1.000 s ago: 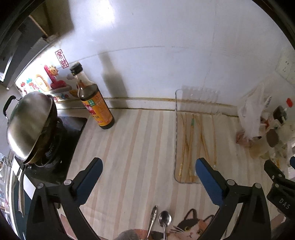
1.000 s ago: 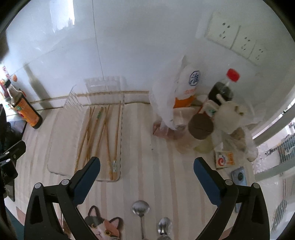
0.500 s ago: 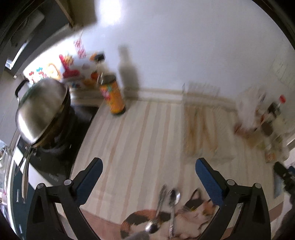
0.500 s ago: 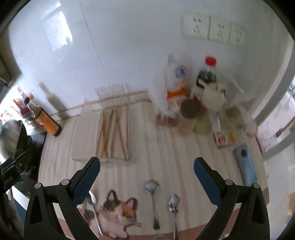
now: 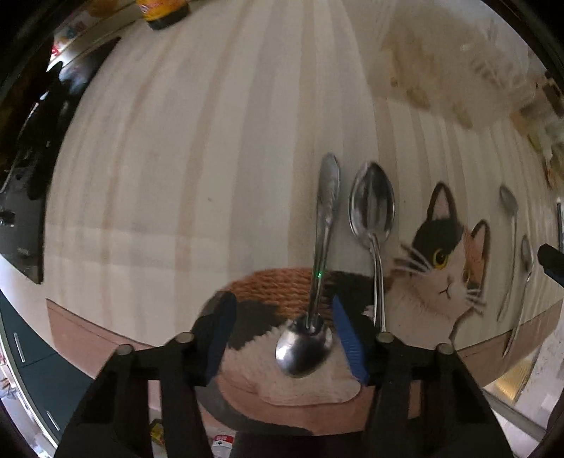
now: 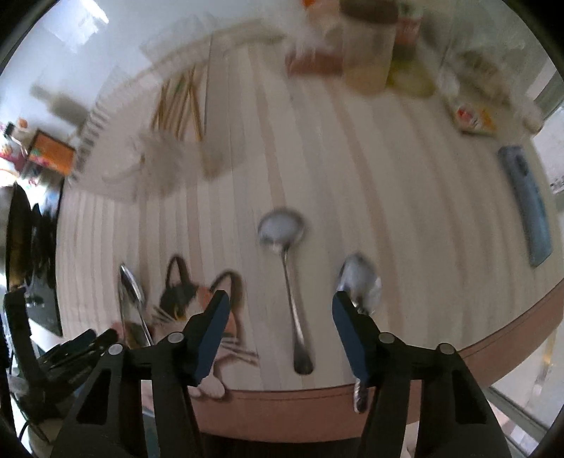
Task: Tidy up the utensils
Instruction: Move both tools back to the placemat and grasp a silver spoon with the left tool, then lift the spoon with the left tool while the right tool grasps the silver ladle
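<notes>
Several steel spoons lie near the counter's front edge. In the left wrist view my left gripper (image 5: 283, 329) is open, low over a cat-shaped mat (image 5: 433, 282). A spoon (image 5: 319, 274) lies between its fingers, bowl toward me. A second spoon (image 5: 372, 218) lies just right of it. Two more spoons (image 5: 509, 225) lie far right. In the right wrist view my right gripper (image 6: 278, 326) is open above a round-bowled spoon (image 6: 287, 267). Another spoon (image 6: 361, 285) lies by its right finger. A clear tray (image 6: 176, 116) holds chopsticks (image 6: 179, 102).
A soy sauce bottle (image 5: 160, 10) and a dark stove (image 5: 31, 116) stand at the left. Jars, bottles and bags (image 6: 373, 49) crowd the back right. A blue phone-like slab (image 6: 527, 208) lies at the right. The counter's front edge (image 6: 317, 398) is close below the grippers.
Both grippers have tilted down and dropped toward the counter's front edge. Their jaws have narrowed, and each now straddles a spoon.
</notes>
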`<state>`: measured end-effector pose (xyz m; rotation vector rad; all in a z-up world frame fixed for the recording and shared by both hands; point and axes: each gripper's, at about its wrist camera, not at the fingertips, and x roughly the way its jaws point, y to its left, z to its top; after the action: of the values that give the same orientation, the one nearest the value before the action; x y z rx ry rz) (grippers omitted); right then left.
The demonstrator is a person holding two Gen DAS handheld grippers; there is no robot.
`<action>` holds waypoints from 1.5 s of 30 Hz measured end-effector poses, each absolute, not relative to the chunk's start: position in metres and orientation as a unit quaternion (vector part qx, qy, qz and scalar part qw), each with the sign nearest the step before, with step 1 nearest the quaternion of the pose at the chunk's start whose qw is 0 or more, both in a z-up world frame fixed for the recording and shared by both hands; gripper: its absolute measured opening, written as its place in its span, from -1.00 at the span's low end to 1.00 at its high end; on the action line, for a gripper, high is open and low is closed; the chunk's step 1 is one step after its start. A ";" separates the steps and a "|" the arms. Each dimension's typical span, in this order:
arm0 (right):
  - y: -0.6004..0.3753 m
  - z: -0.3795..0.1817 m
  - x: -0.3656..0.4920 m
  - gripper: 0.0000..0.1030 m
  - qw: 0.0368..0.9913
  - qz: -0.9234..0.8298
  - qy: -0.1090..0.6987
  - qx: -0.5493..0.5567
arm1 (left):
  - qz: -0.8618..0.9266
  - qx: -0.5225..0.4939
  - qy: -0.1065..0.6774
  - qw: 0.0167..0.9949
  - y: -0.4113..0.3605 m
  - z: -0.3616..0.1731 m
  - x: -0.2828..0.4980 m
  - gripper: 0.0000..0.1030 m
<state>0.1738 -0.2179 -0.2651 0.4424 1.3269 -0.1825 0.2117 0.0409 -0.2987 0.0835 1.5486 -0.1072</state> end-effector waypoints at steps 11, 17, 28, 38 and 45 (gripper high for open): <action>-0.198 -0.311 0.174 -0.03 0.734 -0.096 0.652 0.161 | -0.031 0.030 0.698 0.714 0.044 -0.308 0.210 -0.93; -0.177 -0.326 0.170 -0.74 0.741 -0.115 0.655 0.094 | -0.019 0.020 0.697 0.716 0.058 -0.310 0.209 -0.93; -0.167 -0.336 0.167 -0.87 0.746 -0.109 0.649 0.105 | -0.003 0.033 0.693 0.721 0.065 -0.303 0.216 -0.93; -0.179 -0.307 0.169 -0.87 0.766 -0.094 0.624 0.125 | -0.017 0.033 0.657 0.753 0.079 -0.244 0.227 -0.99; -0.198 -0.267 0.177 -0.87 0.787 -0.079 0.595 0.144 | -0.022 0.007 0.624 0.781 0.083 -0.192 0.244 -0.99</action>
<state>0.1766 -0.1982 -0.2667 0.3104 1.2815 -0.1693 0.2445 0.0828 -0.1922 0.0155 1.3484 -0.0481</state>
